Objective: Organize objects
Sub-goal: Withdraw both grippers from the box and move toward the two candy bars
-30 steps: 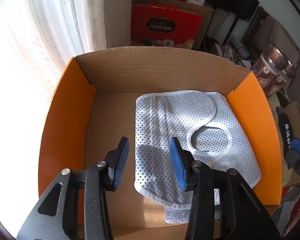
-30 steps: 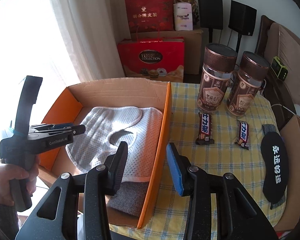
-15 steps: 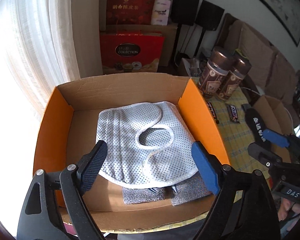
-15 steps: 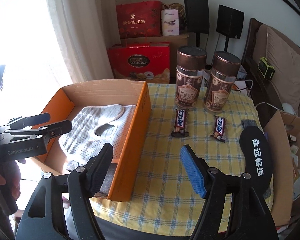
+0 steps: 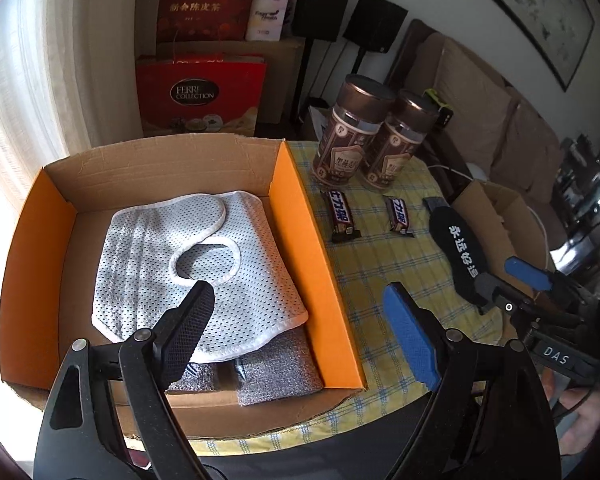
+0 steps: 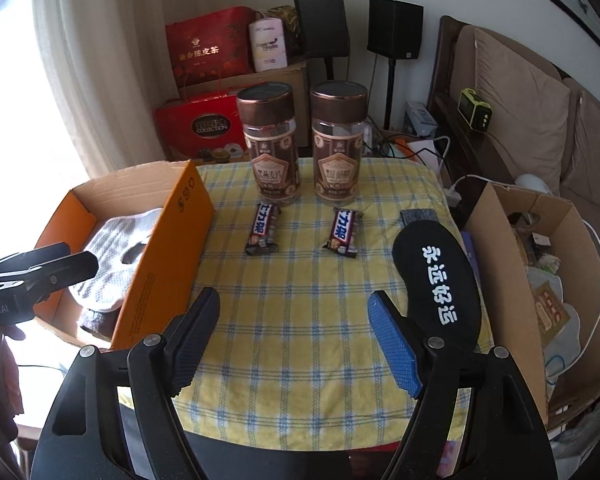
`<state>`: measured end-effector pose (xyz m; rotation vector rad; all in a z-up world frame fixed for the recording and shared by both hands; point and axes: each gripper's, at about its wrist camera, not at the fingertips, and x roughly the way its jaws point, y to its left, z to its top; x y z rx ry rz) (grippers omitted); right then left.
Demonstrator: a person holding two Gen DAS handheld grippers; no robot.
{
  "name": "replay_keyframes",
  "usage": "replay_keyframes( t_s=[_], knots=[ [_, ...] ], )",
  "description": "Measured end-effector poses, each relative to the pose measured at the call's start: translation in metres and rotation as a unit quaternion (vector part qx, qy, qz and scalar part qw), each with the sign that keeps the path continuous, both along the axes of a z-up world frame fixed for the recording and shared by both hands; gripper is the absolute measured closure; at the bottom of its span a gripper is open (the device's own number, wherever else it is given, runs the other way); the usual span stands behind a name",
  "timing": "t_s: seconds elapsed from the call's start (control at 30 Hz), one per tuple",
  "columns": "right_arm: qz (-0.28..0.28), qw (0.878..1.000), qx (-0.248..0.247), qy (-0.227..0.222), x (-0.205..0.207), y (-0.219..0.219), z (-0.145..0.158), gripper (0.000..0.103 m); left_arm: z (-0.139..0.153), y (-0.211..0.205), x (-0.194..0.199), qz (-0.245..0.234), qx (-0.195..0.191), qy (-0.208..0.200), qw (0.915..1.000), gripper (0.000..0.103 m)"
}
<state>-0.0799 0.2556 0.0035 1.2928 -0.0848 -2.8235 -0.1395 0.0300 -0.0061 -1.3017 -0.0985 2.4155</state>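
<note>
An orange-walled cardboard box (image 5: 296, 220) (image 6: 172, 240) stands on the left of the yellow checked table. In it lies a white mesh cloth (image 5: 172, 256) (image 6: 112, 248) on grey foam pads (image 5: 276, 364). Two brown jars (image 6: 270, 144) (image 6: 338, 144), two chocolate bars (image 6: 265, 229) (image 6: 342, 233) and a black sock with white characters (image 6: 440, 280) (image 5: 460, 252) sit on the tablecloth. My left gripper (image 5: 298, 300) hovers over the box's right wall, jaws opening, nothing between them. My right gripper (image 6: 294, 304) hangs over bare tablecloth, jaws opening, also empty.
A second open cardboard box (image 6: 520, 240) full of clutter stands at the table's right edge. Red gift bags (image 6: 204, 124), speakers and a sofa (image 6: 532, 120) lie beyond the table. A curtain (image 6: 84, 60) hangs behind the orange box.
Both grippers pulled back from the orange box and swung right over the table, and their jaws spread much wider. The mesh cloth stays lying in the box.
</note>
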Motion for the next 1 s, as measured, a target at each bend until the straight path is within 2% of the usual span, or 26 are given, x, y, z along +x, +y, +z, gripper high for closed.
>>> replay_keyframes(
  t_s=[0.37, 0.53, 0.6, 0.63, 0.67, 0.7, 0.73, 0.8, 1.0],
  knots=[
    [-0.042, 0.999, -0.006, -0.009, -0.004, 0.052, -0.014, 0.025, -0.005, 0.045, -0.009, -0.012, -0.008, 0.005, 0.9999, 0.013],
    [-0.038, 0.999, -0.007, -0.007, -0.024, 0.058, -0.020, 0.027, -0.004, 0.075, -0.030, -0.020, -0.038, 0.007, 0.9991, 0.013],
    [-0.030, 1.000, -0.005, -0.006, -0.035, 0.058, -0.023, 0.033, -0.005, 0.088, -0.040, -0.023, -0.053, 0.008, 0.9983, 0.021],
    [-0.027, 1.000, -0.005, -0.008, -0.042, 0.058, -0.026, 0.041, -0.007, 0.095, -0.046, -0.024, -0.061, 0.004, 0.9978, 0.025],
    [-0.021, 1.000, -0.008, -0.013, -0.049, 0.058, -0.029, 0.057, -0.010, 0.100, -0.052, -0.024, -0.068, -0.002, 0.9974, 0.033],
    [-0.016, 1.000, -0.015, -0.021, -0.057, 0.059, -0.033, 0.063, -0.014, 0.105, -0.059, -0.026, -0.072, -0.012, 0.9970, 0.042],
    [-0.014, 0.999, -0.022, -0.028, -0.064, 0.060, -0.037, 0.069, -0.018, 0.110, -0.066, -0.028, -0.073, -0.024, 0.9967, 0.046],
    [-0.015, 0.999, -0.036, -0.036, -0.076, 0.064, -0.045, 0.069, -0.027, 0.117, -0.079, -0.029, -0.073, -0.050, 0.9957, 0.053],
    [-0.020, 0.996, -0.062, -0.053, -0.105, 0.075, -0.061, 0.069, -0.050, 0.137, -0.104, -0.022, -0.101, -0.087, 0.9909, 0.055]
  ],
)
